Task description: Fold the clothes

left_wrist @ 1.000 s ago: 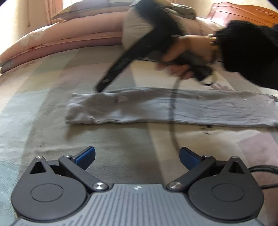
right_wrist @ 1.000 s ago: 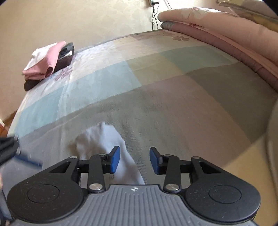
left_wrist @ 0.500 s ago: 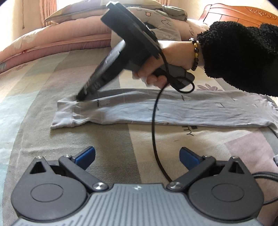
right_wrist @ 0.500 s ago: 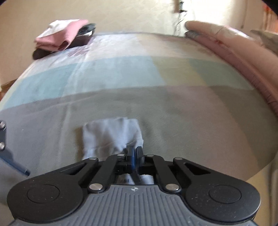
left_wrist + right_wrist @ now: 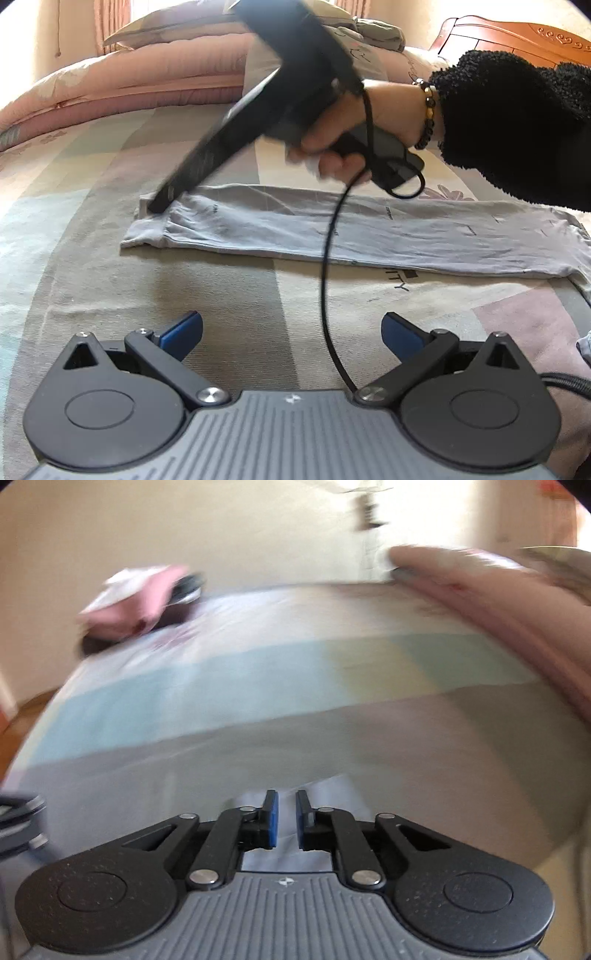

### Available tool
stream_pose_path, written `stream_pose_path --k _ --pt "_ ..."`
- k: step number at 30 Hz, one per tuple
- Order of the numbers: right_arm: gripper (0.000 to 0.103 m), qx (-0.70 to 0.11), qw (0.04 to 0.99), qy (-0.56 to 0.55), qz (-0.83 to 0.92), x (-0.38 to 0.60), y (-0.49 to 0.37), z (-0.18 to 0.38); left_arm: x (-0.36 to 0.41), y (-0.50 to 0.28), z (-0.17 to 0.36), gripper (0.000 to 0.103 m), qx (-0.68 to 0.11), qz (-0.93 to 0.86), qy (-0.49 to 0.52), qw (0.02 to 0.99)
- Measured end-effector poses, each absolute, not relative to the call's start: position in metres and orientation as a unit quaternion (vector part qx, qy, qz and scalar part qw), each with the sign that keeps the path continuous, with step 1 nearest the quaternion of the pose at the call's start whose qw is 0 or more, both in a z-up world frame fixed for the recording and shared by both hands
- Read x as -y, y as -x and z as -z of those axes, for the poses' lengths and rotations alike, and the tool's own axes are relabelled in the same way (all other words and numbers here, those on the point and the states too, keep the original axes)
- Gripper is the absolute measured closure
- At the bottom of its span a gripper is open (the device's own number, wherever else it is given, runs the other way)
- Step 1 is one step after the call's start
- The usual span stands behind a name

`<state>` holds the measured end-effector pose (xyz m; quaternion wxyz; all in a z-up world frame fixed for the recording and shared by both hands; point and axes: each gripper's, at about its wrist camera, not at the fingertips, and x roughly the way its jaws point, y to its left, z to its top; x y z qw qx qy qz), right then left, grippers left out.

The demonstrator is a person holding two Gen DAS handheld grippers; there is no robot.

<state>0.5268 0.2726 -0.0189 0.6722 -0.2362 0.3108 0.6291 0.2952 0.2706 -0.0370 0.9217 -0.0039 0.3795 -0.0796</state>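
The left gripper [image 5: 291, 332] hangs over the bedspread [image 5: 229, 310], fingers wide apart and empty. Beyond it the grey shirt [image 5: 369, 230] lies folded into a long strip; cross-folds remain, I'd judge. At its far end the right gripper [image 5: 286, 823] is opening, cloth between slightly parted fingers, apparently unpinched.

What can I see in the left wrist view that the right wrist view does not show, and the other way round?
Only the left wrist view shows the full length of the grey garment, the hand with a black sleeve holding the right gripper, and the open left gripper. Only the right wrist view shows the stack of folded clothes near the bed's far edge. Both show the bedspread and the pink quilt.
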Motion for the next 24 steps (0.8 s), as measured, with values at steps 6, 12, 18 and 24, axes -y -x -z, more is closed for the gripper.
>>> stream_pose_path --k 6,12,18,24 --pt "0.048 -0.358 0.640 0.209 -0.647 -0.278 -0.520 0.038 -0.263 -0.294 0.034 0.001 -0.380 0.093 -0.004 0.920" --pt "0.049 -0.346 0.702 0.198 -0.591 -0.221 -0.557 0.011 -0.251 -0.292 0.026 0.001 -0.367 0.124 -0.007 0.922" --pt "0.049 -0.368 0.783 0.197 -0.461 -0.114 -0.593 0.005 -0.239 -0.300 0.018 0.001 -0.352 0.160 -0.005 0.922" --pt "0.049 -0.393 0.812 0.193 -0.386 -0.029 -0.576 0.024 -0.232 -0.310 0.010 0.001 -0.342 0.196 0.007 0.919"
